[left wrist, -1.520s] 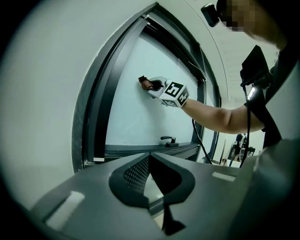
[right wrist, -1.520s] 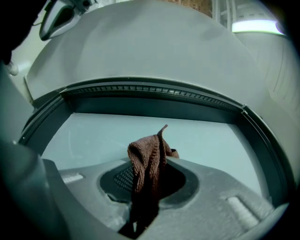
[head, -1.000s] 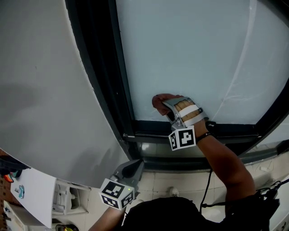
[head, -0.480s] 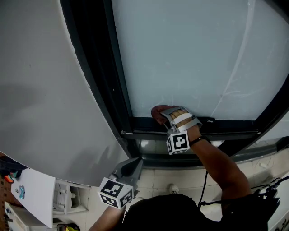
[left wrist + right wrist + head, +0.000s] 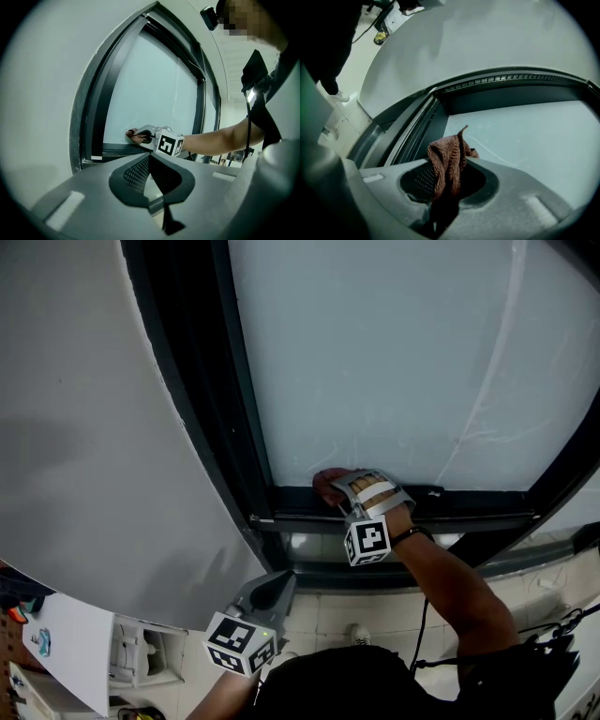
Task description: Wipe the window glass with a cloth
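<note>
Two grippers show, and only one is at work. Our right gripper (image 5: 339, 486) has its fingers clenched on the brown cloth (image 5: 446, 161), which bunches out past the fingertips and sits against the glass (image 5: 394, 352) at the pane's lower left corner, just above the dark bottom frame (image 5: 469, 507), near the middle of the head view. Our left gripper (image 5: 272, 592) hangs low at the bottom left of that view, well apart from the window, its fingers pressed together with nothing between them.

We judge the wiping to be under way, with the cloth at the bottom edge of the pane. How much is already clean we cannot tell: the glass looks evenly pale, and a few faint streaks and a thin curved line show toward the right of the frame. If those are marks on this side, the right half and the upper part of the pane remain to be covered, and the cloth is far from both.
</note>
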A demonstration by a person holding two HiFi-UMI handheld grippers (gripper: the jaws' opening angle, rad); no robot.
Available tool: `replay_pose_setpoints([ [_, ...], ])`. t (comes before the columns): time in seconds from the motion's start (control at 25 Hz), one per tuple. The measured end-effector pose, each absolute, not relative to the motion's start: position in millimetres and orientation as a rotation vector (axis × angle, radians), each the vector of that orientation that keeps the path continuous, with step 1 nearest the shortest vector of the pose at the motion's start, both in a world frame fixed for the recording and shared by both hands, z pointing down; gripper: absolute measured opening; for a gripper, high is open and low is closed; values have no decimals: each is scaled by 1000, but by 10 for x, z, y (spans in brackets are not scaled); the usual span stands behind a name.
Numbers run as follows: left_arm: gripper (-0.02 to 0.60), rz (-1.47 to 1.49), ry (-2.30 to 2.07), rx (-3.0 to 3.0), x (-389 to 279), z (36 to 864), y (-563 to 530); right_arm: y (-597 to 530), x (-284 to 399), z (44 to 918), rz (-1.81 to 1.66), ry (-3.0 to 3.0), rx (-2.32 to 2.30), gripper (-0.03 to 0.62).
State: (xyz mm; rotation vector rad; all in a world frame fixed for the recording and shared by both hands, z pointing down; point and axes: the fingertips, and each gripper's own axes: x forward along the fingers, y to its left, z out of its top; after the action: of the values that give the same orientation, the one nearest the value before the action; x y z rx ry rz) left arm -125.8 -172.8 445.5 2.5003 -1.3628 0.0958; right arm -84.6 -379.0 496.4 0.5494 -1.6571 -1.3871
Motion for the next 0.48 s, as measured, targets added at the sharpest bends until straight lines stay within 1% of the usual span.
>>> replay_pose_setpoints([
  [0.48,17,103,-1352,2502,-1257,4481,-1711,-3787,-839,5164,-1327,-1684,502,74],
])
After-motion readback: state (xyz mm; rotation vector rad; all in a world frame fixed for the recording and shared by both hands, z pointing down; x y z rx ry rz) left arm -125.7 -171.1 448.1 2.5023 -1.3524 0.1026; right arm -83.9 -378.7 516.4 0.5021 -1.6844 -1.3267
